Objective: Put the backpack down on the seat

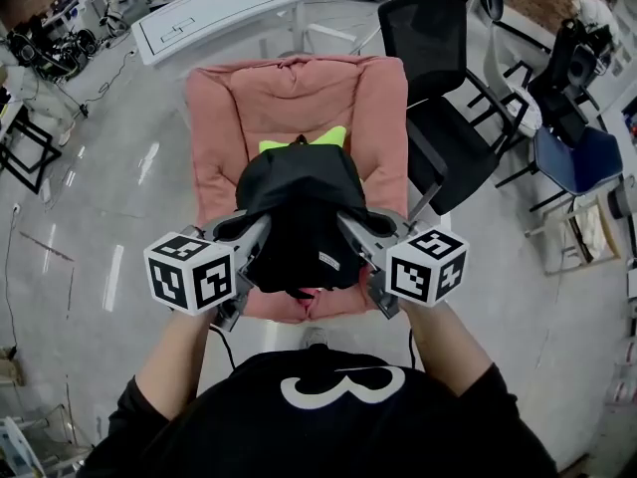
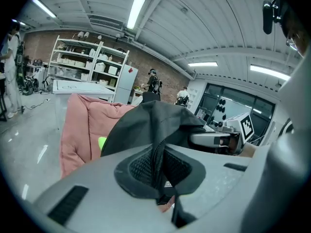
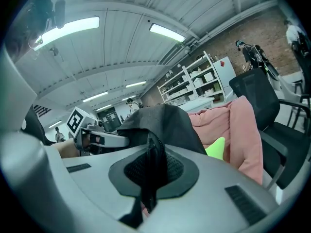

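A black backpack [image 1: 297, 212] with a neon-green patch [image 1: 302, 142] hangs over the pink cushioned seat [image 1: 224, 118]. My left gripper [image 1: 247, 235] is shut on the bag's left side, and my right gripper [image 1: 356, 229] is shut on its right side. In the left gripper view the black fabric and zipper [image 2: 156, 171] are pinched between the jaws, with the backpack [image 2: 150, 123] bulging ahead and the pink seat [image 2: 80, 130] behind it. The right gripper view shows the same pinch on the fabric [image 3: 150, 171], with the backpack [image 3: 163, 123] and pink seat [image 3: 238, 130] beyond.
A black mesh office chair [image 1: 448, 98] stands right of the pink seat, with a blue chair [image 1: 582, 162] further right. A white table [image 1: 214, 8] stands behind the seat. Cables and equipment lie at the far left [image 1: 40, 48]. The floor is pale and glossy.
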`<state>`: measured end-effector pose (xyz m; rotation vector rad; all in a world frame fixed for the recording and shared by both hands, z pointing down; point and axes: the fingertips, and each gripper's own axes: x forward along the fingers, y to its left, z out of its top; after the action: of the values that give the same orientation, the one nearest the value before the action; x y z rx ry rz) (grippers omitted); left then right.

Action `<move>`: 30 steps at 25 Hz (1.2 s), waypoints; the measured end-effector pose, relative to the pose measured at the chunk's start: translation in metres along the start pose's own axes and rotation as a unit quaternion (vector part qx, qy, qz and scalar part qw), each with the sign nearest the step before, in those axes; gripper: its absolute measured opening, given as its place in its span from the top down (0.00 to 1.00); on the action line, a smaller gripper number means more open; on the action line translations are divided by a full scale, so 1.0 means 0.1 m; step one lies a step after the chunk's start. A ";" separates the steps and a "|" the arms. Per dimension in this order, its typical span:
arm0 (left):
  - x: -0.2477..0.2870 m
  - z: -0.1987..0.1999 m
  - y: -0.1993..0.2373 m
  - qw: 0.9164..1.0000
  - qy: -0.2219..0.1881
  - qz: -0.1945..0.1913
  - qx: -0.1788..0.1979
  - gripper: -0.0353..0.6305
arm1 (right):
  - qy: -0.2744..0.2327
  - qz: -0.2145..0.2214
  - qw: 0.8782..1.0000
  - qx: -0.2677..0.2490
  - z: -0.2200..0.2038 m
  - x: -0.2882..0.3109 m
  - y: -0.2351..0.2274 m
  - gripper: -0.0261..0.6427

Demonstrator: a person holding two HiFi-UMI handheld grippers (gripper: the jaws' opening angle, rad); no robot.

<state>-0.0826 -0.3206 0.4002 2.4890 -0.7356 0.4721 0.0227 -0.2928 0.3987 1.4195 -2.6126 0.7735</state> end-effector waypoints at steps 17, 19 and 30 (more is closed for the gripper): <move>0.90 0.23 0.69 0.999 0.006 0.026 -0.027 0.92 | 0.028 -0.020 0.999 -0.003 0.10 0.67 -0.89 0.94; 1.02 0.24 0.78 0.999 0.012 0.036 -0.025 0.92 | 0.039 -0.020 0.999 -0.002 0.10 0.76 -1.02 0.94; 1.64 0.10 1.17 0.995 0.043 0.072 -0.055 0.92 | 0.094 -0.003 0.995 0.033 -0.14 1.18 -1.71 0.94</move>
<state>-0.0187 -0.4779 0.5084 2.3096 -0.8849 0.5711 0.0897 -0.4532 0.5128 1.2991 -2.4608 0.9509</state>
